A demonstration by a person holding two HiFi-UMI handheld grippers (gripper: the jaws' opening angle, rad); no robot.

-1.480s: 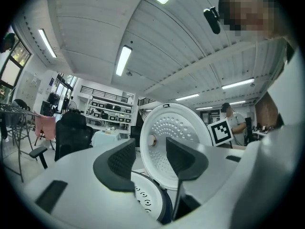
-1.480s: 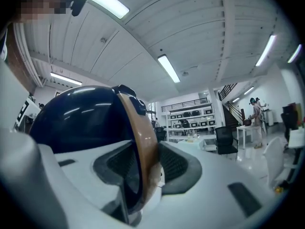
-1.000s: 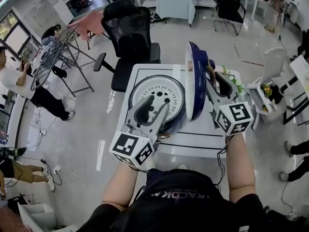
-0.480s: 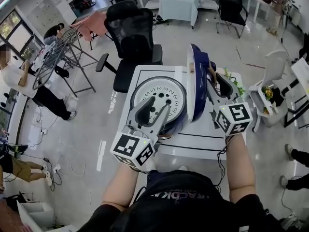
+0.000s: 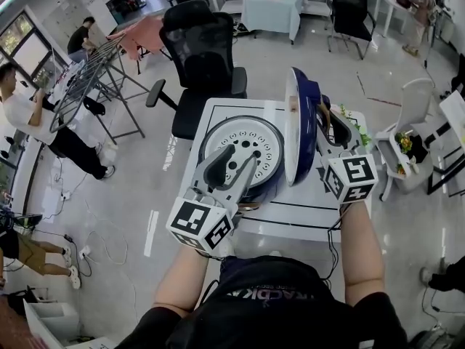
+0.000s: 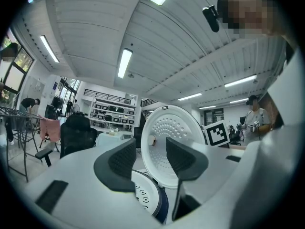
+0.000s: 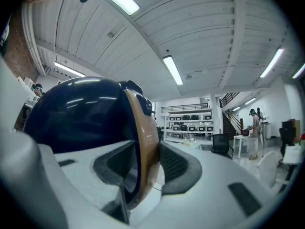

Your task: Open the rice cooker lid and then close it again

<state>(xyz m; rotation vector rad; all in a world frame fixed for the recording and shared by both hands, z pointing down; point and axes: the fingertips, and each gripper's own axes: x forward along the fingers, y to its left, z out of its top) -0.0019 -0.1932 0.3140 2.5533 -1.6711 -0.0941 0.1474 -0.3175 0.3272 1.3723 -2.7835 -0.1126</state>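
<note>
Between the jaws of the right gripper (image 7: 143,162) sits the raised rice cooker lid (image 7: 81,113), pinched; the left gripper (image 6: 150,159) gapes empty.

My head camera looked steeply down on the table (image 5: 305,203) from close above. The cameras on the left gripper (image 5: 231,162) and right gripper (image 5: 327,118) faced level along their jaws, and all three views shared the raised lid (image 5: 294,122).
</note>
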